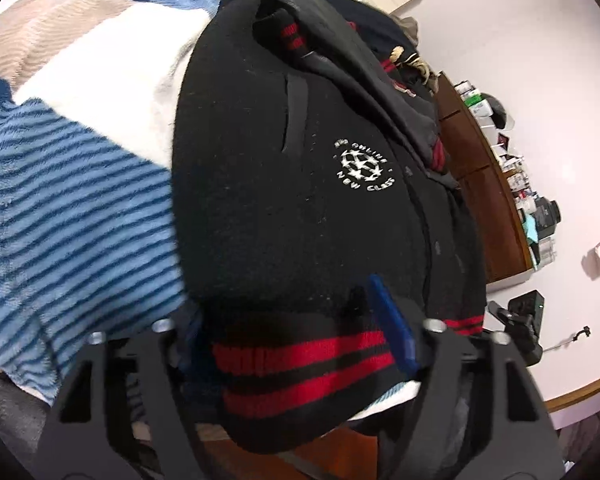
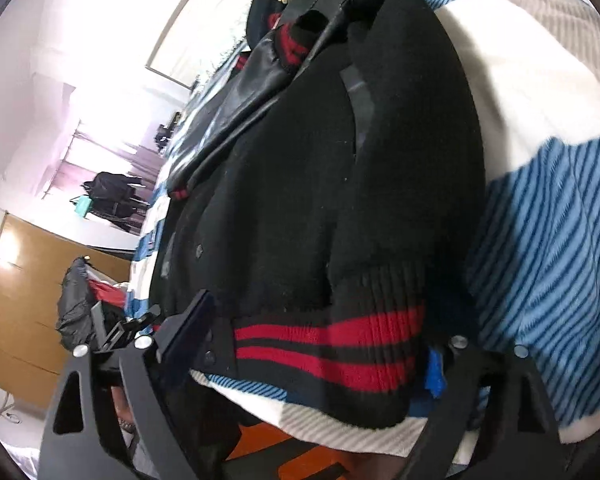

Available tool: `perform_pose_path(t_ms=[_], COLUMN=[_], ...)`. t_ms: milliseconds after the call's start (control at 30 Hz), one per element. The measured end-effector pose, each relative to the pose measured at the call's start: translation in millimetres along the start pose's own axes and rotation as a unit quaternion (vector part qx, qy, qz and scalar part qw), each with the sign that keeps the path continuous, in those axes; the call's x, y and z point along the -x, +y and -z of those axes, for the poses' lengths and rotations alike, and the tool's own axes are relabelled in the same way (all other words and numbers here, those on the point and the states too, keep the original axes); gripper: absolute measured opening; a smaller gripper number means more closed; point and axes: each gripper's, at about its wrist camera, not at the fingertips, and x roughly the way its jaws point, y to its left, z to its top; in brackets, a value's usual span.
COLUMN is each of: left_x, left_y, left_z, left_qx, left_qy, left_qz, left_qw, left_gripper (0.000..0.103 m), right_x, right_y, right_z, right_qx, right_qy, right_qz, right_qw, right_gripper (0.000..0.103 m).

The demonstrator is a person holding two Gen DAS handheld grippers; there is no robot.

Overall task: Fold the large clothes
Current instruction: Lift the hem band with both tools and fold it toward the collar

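a black jacket (image 1: 284,208) with a white circular emblem (image 1: 364,166) on the chest lies on a bed covered by a blue, white and beige striped blanket (image 1: 72,216). its ribbed hem (image 1: 300,364), marked by two red bands, hangs over the near edge of the bed. one black sleeve (image 2: 260,76) with a red-striped cuff is folded across the upper part of the jacket. the left gripper (image 1: 300,356) sits at the hem with its fingers spread apart on either side of the fabric; one blue fingertip (image 1: 392,328) rests against the cloth, while the other is mostly hidden under the jacket. the right gripper (image 2: 320,344) is likewise positioned at the hem (image 2: 332,348), fingers apart, with the ribbed band lying between them; whether either gripper actually presses the fabric cannot be told. a brown dresser (image 1: 484,200) carrying small items stands against the wall beyond the bed in the left wrist view. a wooden cabinet (image 2: 24,304) stands at the left of the right wrist view.
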Motion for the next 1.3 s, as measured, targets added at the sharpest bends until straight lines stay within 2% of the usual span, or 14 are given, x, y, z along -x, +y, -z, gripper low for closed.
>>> perform_pose_path(t_ms=[33,100,133,200,300,467,700,867,1033,1167,1300], left_x=[1.9,7.8,9.9,15.5,18.3,22.8,48.9,70.8,99.8,121.8,138.7], left_y=[1.8,5.7,5.1,1.9,-3.2,-20.0,-40.7,-52.3,-46.9,-43.8,-46.5], left_z=[-0.2,0.5,0.3,-1.6,-6.9,-13.6,-4.5,13.2,38.8,65.5,83.2], left_qx=[0.002,0.014,0.011,0.003,0.002,-0.031,-0.063,-0.071,-0.06,-0.046,-0.024], left_qy=[-0.003,-0.005,-0.006,-0.005,0.001,0.012,0.001,-0.003,0.001,0.003,-0.009], left_qz=[-0.008,0.013,0.02,0.034,0.052,0.056,0.063,0.075,0.082,0.087,0.108], left_qw=[1.0,0.9998,0.9997,0.9994,0.9987,0.9979,0.9961,0.9946,0.9948,0.9951,0.9938], left_gripper=[0.027,0.021,0.018,0.016,0.014,0.011,0.01,0.01,0.01,0.01,0.01], right_x=[0.4,3.2,5.6,8.1,9.6,12.5,64.4,89.7,117.6,132.8,145.8], right_y=[-1.5,-10.5,-18.4,-30.7,-31.3,-22.4,-2.7,18.0,29.5,30.8,34.1], right_z=[-0.4,-0.3,1.0,4.1,4.6,1.0,16.2,29.8,59.6,85.1,100.6], right_qx=[-0.008,-0.028,-0.042,-0.062,-0.062,-0.043,-0.008,0.017,0.032,0.017,0.0], right_qy=[-0.004,-0.014,-0.017,-0.018,-0.017,0.0,-0.032,-0.037,-0.015,0.003,-0.007], right_qz=[0.007,0.016,0.001,-0.017,-0.021,-0.003,-0.014,-0.028,-0.043,-0.046,-0.058], right_qw=[1.0,0.999,0.999,0.998,0.998,0.999,0.999,0.999,0.998,0.999,0.998], right_gripper=[0.066,0.024,0.024,0.017,0.015,0.012,0.01,0.01,0.01,0.01,0.01])
